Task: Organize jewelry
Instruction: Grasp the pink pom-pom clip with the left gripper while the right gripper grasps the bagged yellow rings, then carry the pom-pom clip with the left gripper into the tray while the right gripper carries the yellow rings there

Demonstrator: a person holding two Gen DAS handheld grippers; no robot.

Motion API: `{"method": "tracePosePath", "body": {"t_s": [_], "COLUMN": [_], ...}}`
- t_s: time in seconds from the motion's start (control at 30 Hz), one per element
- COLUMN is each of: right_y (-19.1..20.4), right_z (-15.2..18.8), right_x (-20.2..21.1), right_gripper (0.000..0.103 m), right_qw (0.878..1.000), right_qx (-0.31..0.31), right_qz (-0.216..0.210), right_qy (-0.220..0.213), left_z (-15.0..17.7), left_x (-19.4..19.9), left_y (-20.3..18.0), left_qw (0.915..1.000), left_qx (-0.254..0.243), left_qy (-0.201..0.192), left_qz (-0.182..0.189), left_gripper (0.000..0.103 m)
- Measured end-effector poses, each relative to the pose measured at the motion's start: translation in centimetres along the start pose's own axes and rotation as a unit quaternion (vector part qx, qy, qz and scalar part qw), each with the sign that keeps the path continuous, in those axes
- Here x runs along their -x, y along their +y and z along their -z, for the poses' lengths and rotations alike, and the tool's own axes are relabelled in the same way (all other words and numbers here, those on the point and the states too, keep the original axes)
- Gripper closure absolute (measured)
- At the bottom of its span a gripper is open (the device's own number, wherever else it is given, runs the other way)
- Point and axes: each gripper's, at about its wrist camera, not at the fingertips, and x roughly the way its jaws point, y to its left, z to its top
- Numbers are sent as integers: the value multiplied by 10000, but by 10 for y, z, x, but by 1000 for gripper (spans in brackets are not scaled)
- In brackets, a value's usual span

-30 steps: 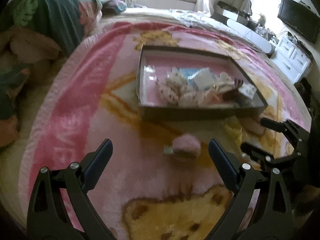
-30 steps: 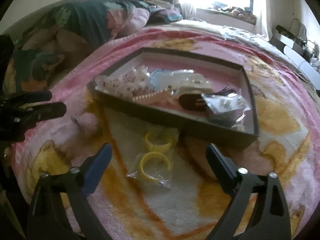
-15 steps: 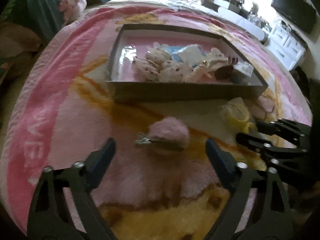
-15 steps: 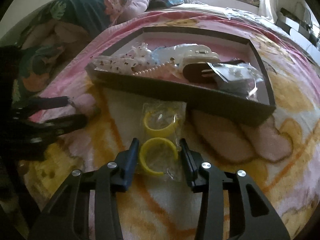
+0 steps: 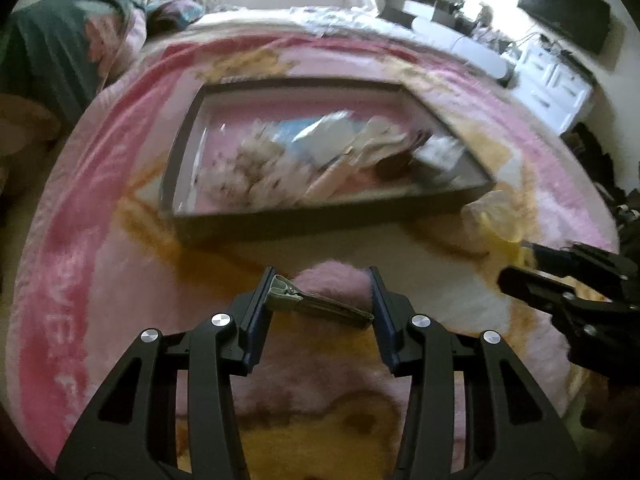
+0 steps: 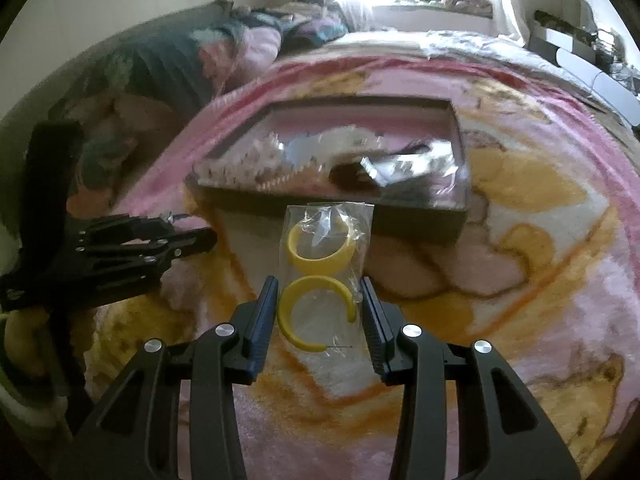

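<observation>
While the pink and yellow blanket (image 5: 100, 264) is covering the whole bed surface, a dark shallow tray (image 5: 320, 222) is sitting on it ahead of both grippers, its contents blurred in both views: pale packets and light, fluffy pieces, not separable.

Left gripper (image 5: 318, 306): fingers are standing narrowed, part way closed, around a pink pom-pom hair clip (image 5: 334, 280). The metal clip bar is spanning the gap from one blue pad to the other, and both ends are touching or nearly touching the pads. The fluffy ball is lying just beyond the fingertips, on the blanket, short of the tray's near wall.

Right gripper (image 6: 318, 306): fingers are closed in on a clear plastic bag (image 6: 330, 240) holding two yellow hoop earrings (image 6: 318, 308). Pads are pressing the bag's edges at the nearer hoop; the farther hoop is lying past the fingertips, and the bag's far end is overlapping the tray's near wall. Whether the bag is lifted off the blanket, cannot tell.
</observation>
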Motion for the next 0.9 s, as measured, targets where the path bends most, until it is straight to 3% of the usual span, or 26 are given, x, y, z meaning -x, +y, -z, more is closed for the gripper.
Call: {"method": "tracePosePath", "body": {"t_s": [0.37,0.67,0.9], "right_y": [-29,-47,-55], "right_z": [-24,-62,-92], "right_x": [31,42,26], "right_gripper": [64,64,64], "right_qw": [9983,9946,9938], "right_qx": [-114,-47,91], "right_qz": [217,477,578], "right_qy": [-536,-918,-948], "left_z": [-49,-81,-96], "left_x": [16,4,-16], "left_y": [-17,-22,-14], "left_qw": [9991,9987,9991], "left_qx": [-175,-147,-20], "left_qy": [-397,-469,-381], "left_qz": [-5,-98,-181], "left_gripper": [67,67,67]}}
